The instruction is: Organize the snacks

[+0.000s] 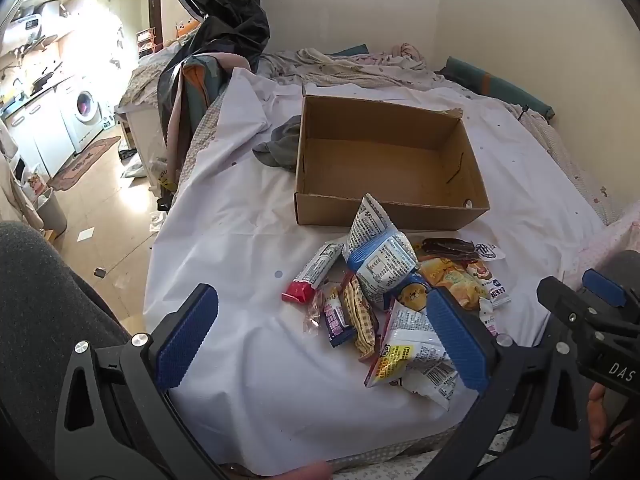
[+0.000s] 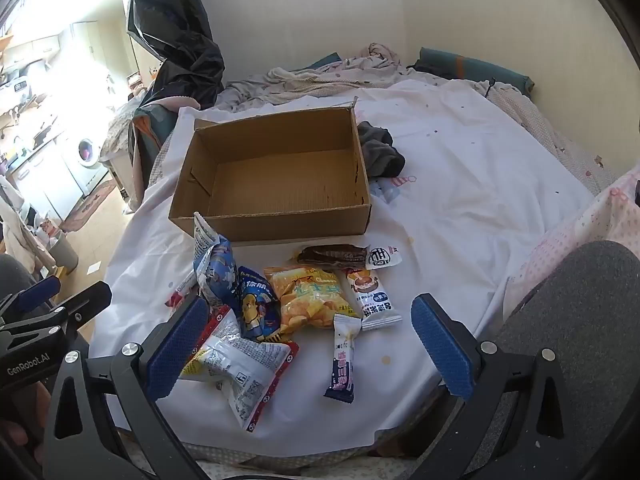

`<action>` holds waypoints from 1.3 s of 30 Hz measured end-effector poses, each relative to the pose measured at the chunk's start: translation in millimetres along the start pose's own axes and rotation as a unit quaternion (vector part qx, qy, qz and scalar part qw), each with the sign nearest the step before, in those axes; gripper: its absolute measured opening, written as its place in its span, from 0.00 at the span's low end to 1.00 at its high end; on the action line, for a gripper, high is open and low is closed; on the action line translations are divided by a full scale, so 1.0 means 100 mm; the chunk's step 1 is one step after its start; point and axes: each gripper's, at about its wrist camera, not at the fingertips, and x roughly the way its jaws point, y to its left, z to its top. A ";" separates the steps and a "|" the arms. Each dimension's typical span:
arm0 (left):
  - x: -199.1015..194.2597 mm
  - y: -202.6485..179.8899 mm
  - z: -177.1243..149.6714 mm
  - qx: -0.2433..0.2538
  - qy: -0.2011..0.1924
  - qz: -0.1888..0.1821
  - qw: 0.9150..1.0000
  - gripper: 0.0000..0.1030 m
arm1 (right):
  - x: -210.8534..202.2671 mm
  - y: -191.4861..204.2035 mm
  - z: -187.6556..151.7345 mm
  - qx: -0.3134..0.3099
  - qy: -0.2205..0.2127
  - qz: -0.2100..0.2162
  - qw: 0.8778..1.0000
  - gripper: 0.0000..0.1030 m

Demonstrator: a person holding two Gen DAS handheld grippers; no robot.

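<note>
An open, empty cardboard box [image 1: 440, 208] [image 2: 320, 220] sits on the white sheet. A pile of snack packets lies in front of it: a white-blue bag [image 1: 376, 256] [image 2: 212, 264], a red-ended bar [image 1: 316, 272], a yellow chips bag [image 2: 312, 296] [image 1: 452, 280], a white-red bag [image 2: 240, 368] [image 1: 412, 356], a purple stick [image 2: 343, 360] [image 1: 336, 320], and a dark bar [image 2: 332, 255]. My left gripper [image 1: 322, 336] is open and empty, above the near side of the pile. My right gripper [image 2: 308, 348] is open and empty over the pile.
A grey cloth [image 1: 280, 148] [image 2: 380, 152] lies beside the box. Crumpled bedding [image 1: 352, 68] and a teal pillow [image 1: 496, 84] are at the back. A black plastic sheet [image 1: 224, 24] hangs at the left. The bed edge drops to the floor [image 1: 104, 216] on the left.
</note>
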 end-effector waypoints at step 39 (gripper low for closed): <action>-0.07 0.02 0.06 -0.003 -0.017 0.001 1.000 1.00 | -0.01 0.03 0.01 -0.004 -0.001 -0.003 1.000 1.00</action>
